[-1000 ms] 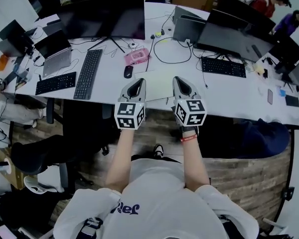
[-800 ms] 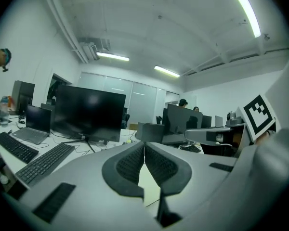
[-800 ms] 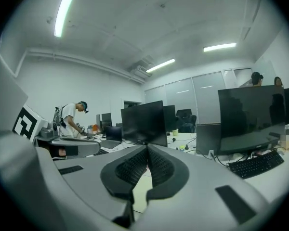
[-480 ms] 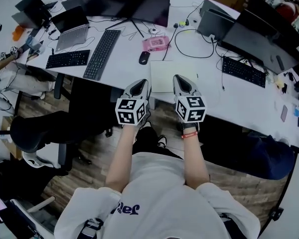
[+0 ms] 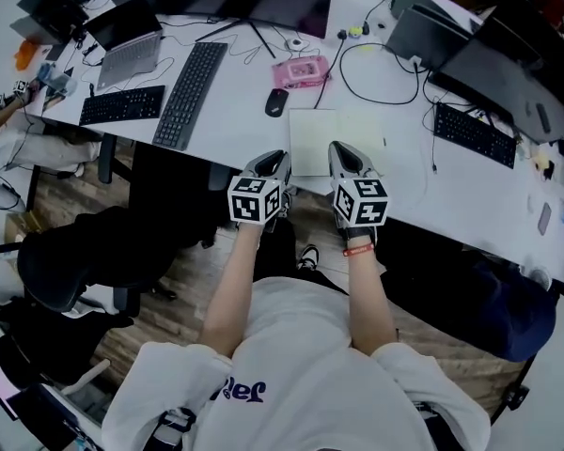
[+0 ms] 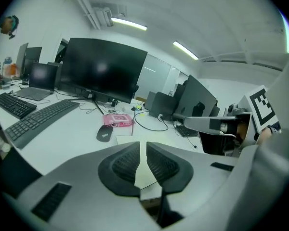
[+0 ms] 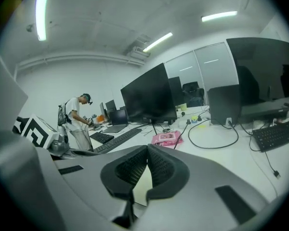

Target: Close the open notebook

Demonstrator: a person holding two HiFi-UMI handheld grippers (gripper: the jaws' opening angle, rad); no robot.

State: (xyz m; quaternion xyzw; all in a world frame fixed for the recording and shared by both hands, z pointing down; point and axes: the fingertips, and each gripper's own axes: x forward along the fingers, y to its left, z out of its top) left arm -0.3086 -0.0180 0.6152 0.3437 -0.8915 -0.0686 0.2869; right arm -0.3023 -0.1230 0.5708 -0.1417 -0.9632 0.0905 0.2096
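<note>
The open notebook lies flat on the white desk, pale pages up, just past the front edge. Both grippers hover side by side at that edge, pointing at the notebook from the near side. My left gripper is over the notebook's near left corner; its jaws are opening, with a narrow gap and nothing between them. My right gripper is over the near edge of the page, jaws together and empty. The left gripper view shows the notebook beyond the jaws.
A black mouse and a pink box lie just behind the notebook. A black keyboard is to the left, another keyboard to the right, monitors behind. A black cable loops at the back. A dark chair stands at the left.
Both grippers have come down and drawn level with the desk's front edge. The notebook now sits right in front of their tips.
</note>
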